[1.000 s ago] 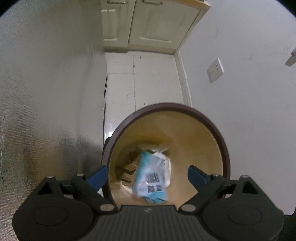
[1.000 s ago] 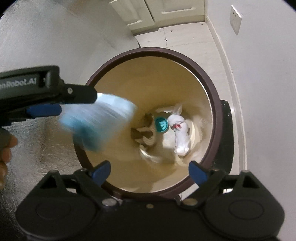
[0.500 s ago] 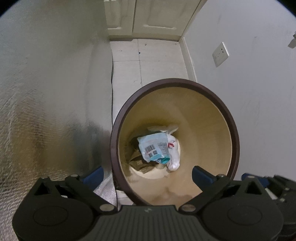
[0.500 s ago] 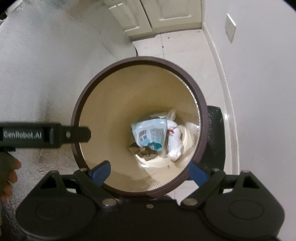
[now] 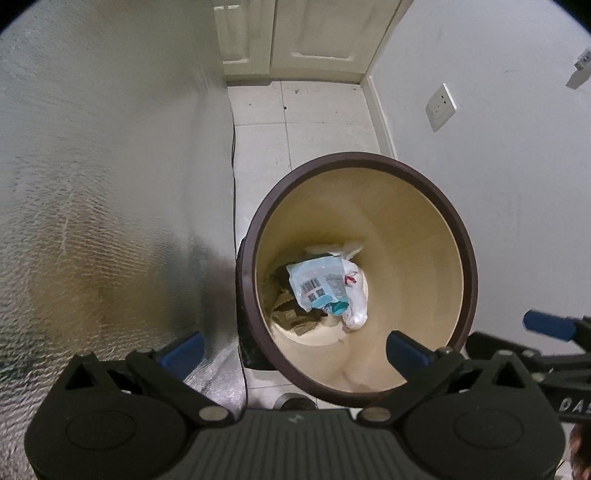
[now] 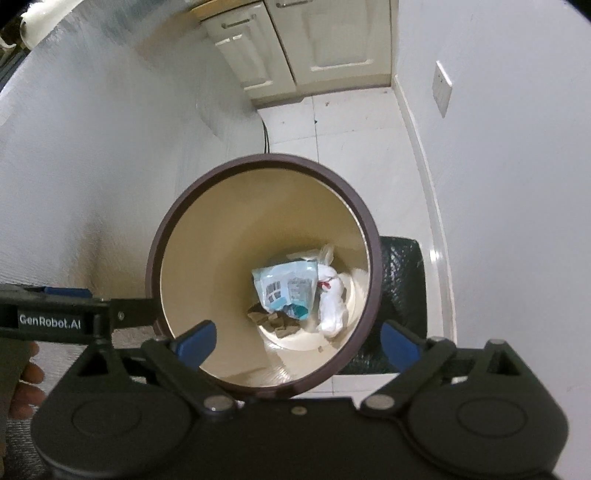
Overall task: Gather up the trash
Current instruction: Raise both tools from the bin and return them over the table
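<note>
A round bin with a dark brown rim (image 5: 354, 158) (image 6: 266, 158) and cream inside stands on the floor below both grippers. At its bottom lie a blue-and-white barcoded packet (image 5: 317, 282) (image 6: 286, 286), a white plastic bag (image 5: 356, 306) (image 6: 332, 302) and brown scraps (image 5: 295, 319). My left gripper (image 5: 295, 349) hangs open over the bin's left side, nothing between its fingers. My right gripper (image 6: 298, 342) is above the bin, its jaws opening and empty. One left finger (image 6: 125, 314) reaches in from the left of the right wrist view.
A foil-covered surface (image 5: 92, 221) rises at the left and a white wall with a socket (image 5: 441, 107) at the right. Cream cabinet doors (image 5: 295, 33) close the far end of the tiled floor (image 5: 314, 122). A black object (image 6: 402, 295) sits beside the bin.
The blue-and-white packet fell from my left gripper into the bin and now rests at the bottom. Both grippers have risen, and the bin looks smaller.
</note>
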